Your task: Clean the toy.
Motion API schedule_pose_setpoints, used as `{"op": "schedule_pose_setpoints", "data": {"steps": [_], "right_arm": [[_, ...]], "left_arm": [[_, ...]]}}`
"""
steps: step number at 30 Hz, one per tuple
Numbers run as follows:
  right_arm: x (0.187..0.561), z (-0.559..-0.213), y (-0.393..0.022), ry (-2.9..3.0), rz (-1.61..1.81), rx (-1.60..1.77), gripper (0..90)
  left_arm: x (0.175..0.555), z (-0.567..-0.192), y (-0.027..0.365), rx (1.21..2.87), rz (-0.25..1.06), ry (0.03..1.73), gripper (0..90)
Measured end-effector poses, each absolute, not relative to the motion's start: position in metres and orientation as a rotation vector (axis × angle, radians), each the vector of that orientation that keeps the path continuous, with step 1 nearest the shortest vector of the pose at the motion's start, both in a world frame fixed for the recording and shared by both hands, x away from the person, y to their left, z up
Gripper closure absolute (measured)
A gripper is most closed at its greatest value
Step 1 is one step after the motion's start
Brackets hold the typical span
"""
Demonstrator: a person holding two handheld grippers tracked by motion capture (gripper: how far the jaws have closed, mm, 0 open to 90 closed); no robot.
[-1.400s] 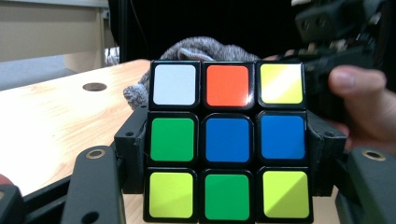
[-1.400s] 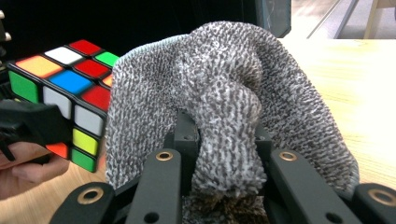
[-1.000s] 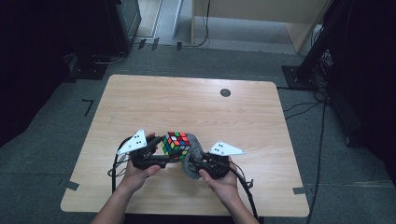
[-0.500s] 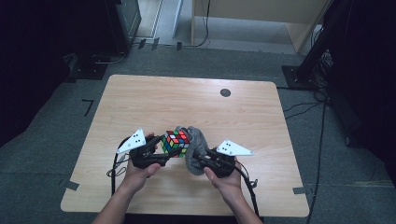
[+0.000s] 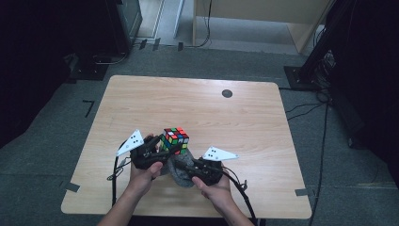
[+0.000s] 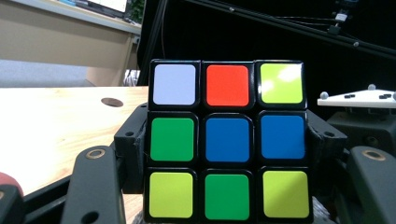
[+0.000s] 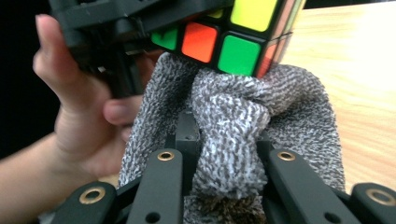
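Wooden table [image 5: 244, 117]: left tongs [image 5: 157, 153] clamp one cube [image 5: 175, 139], right tongs [image 5: 188, 169] pinch one grey cloth [image 5: 178, 167].

Both forearms enter from the bottom of the high view, hands close together. The left claw [image 5: 162, 149] points forward and slightly right, its 2 jaws clamped on something held between them. The right claw [image 5: 184, 168] points left, its jaws pinched tight.

One puzzle cube [image 5: 175, 140], one grey cloth [image 5: 181, 165], two tongs [image 5: 157, 151] [image 5: 190, 168], one table [image 5: 244, 127]
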State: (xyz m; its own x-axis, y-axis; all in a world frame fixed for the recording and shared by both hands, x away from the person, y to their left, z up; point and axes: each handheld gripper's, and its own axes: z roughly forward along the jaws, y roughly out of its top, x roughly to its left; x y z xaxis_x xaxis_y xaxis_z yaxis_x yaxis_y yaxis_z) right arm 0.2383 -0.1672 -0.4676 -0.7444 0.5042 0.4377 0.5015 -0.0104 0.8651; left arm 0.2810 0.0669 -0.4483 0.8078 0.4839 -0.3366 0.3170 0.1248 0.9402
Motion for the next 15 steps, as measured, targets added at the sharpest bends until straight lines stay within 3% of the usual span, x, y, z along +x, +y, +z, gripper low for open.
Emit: {"op": "schedule_pose_setpoints", "data": {"steps": [7,15], "right_arm": [[0.233,-0.467,-0.157,2.201,1.923,1.095,75.5],[0.246,-0.474,-0.184,2.023,1.856,1.328,75.3]], "left_arm": [[0.279,-0.451,0.059,1.491,0.134,0.683,34.1],[0.282,-0.448,0.071,1.446,0.145,0.708,34.2]]}}
